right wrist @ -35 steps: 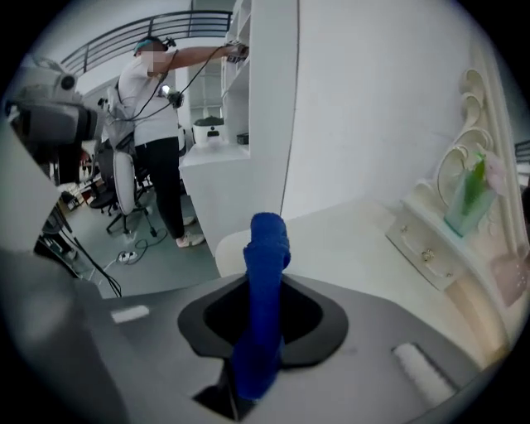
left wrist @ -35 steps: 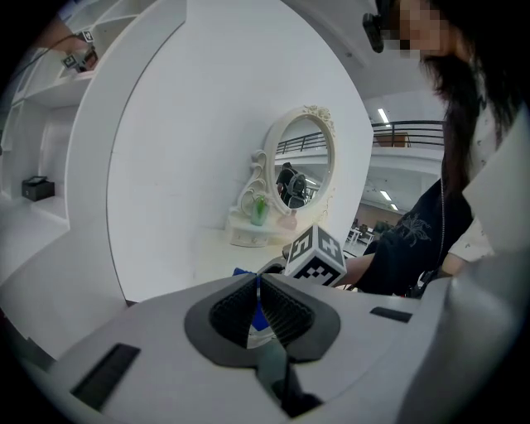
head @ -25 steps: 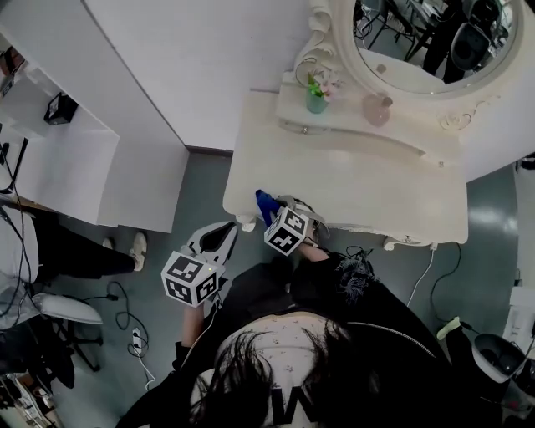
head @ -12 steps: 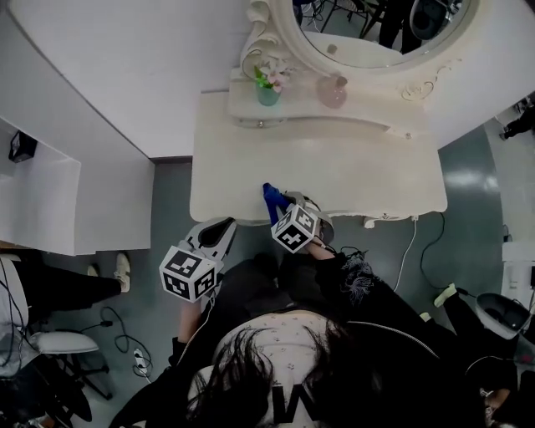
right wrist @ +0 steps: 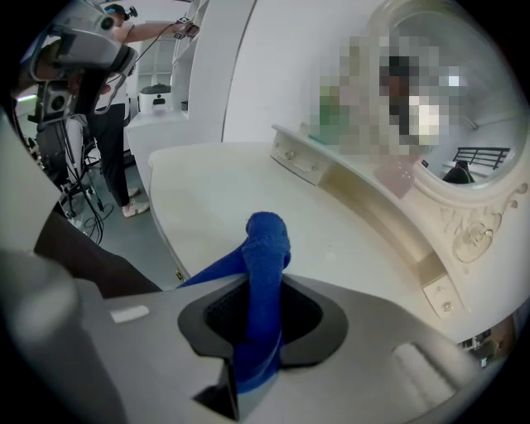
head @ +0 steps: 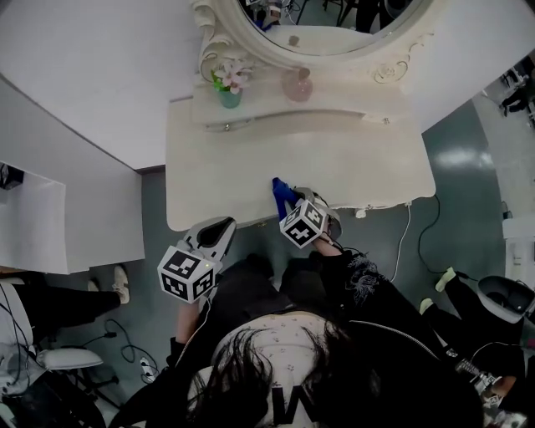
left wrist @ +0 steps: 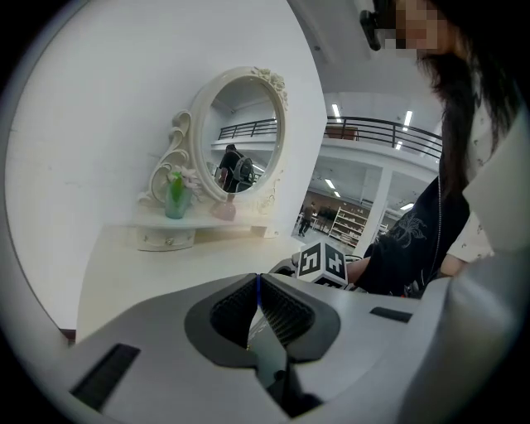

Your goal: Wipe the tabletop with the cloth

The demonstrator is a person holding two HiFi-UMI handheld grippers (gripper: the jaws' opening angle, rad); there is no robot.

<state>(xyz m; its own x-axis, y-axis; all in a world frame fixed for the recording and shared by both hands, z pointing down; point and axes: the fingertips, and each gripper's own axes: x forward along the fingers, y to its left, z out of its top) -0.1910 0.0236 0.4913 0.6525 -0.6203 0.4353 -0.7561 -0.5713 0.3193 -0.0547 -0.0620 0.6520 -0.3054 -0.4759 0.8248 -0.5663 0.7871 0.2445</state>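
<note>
A cream dressing table (head: 351, 163) with a raised back shelf stands before me; its top (right wrist: 248, 190) is bare. My right gripper (head: 291, 203) is shut on a blue cloth (head: 282, 194), whose bunched end (right wrist: 267, 240) sticks out past the jaws over the table's front edge. My left gripper (head: 219, 231) hangs below the table's front left edge, over the floor. Its jaws are closed together with nothing between them (left wrist: 258, 286).
A green vase with flowers (head: 229, 88) and a pink bottle (head: 297, 85) stand on the back shelf under an oval mirror (head: 334, 25). A white cabinet (head: 50, 226) is at the left. Cables (head: 401, 242) trail on the grey floor.
The view has shifted so the table sits further left and lower. The right gripper with the cloth has come a little further over the table's front edge. The left gripper stays put.
</note>
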